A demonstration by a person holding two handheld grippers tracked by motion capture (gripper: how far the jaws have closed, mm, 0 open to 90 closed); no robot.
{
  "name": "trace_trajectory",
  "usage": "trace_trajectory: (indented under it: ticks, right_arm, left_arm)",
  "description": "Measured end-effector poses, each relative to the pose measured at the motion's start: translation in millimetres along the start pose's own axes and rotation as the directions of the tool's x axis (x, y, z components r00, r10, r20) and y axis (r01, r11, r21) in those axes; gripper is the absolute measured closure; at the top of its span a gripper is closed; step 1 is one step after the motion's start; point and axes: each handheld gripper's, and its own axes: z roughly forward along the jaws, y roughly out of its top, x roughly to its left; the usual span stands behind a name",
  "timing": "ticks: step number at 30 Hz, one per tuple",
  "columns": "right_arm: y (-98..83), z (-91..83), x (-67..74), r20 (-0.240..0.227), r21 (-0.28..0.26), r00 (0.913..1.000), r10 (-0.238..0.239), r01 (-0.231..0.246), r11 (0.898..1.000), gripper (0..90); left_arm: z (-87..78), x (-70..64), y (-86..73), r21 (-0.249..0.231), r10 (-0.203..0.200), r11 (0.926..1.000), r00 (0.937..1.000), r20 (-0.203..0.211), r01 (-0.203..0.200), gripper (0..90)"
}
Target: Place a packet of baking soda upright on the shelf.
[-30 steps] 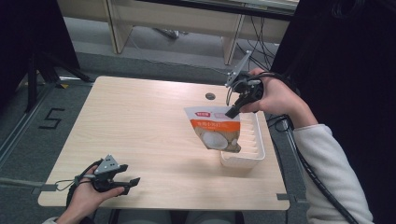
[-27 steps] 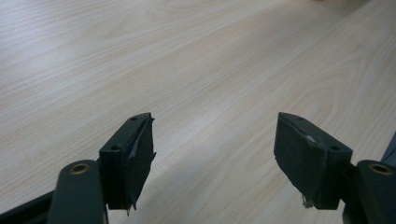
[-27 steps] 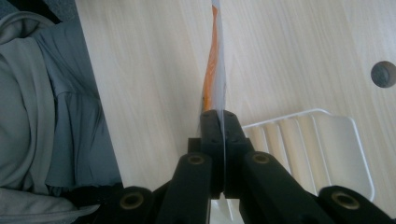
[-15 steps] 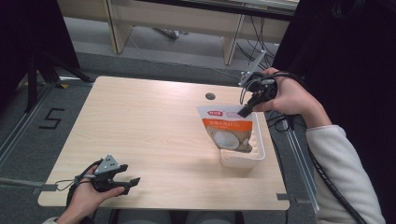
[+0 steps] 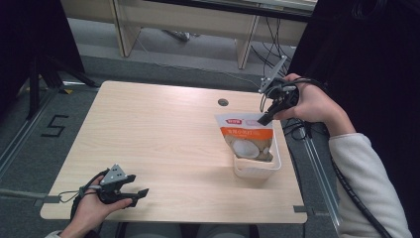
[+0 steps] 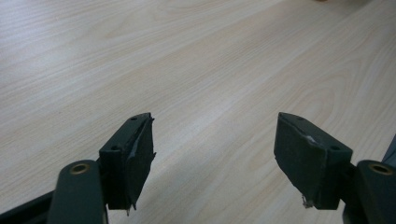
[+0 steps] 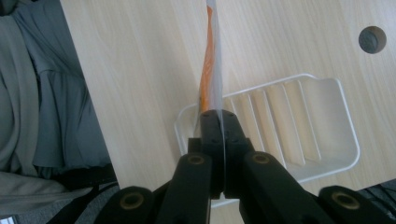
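Now, orange pouch (image 5: 246,140) standing in white tray (image 5: 275,164), right gripper (image 5: 266,118) fingers clamped on it, left gripper (image 5: 138,195) fingers apart.

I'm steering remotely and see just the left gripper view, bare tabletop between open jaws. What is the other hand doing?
Observer: The right gripper is shut on the top edge of an orange and white pouch.
Operator: Where does the pouch hang?
Observer: Its lower end sits inside a white tray near the table's right edge.
Operator: Is the tray holding anything else?
Observer: No; the right gripper view shows its ribbed floor bare beside the pouch.
Operator: How near is my gripper?
Observer: Far off; the left gripper rests at the front left corner.
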Motion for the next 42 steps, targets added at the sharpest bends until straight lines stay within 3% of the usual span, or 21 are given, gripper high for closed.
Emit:
trace_trajectory:
  ticks: [18, 42]
  right_arm:
    - [-7.9, 4.3, -6.3, 0.017, 0.029, 0.9994, 0.031, -0.032, 0.999, 90.0]
    - [-9.6, 7.8, -9.8, 0.019, 0.035, 0.9995, 0.025, -0.026, 0.999, 90.0]
  left_arm:
    - [0.8, -0.9, 0.0, -0.01, -0.014, 0.9999, 0.9999, -0.002, 0.014, 27.9]
    - [0.9, -0.9, -0.1, -0.011, -0.015, 0.9998, 0.9999, 0.001, 0.015, 27.9]
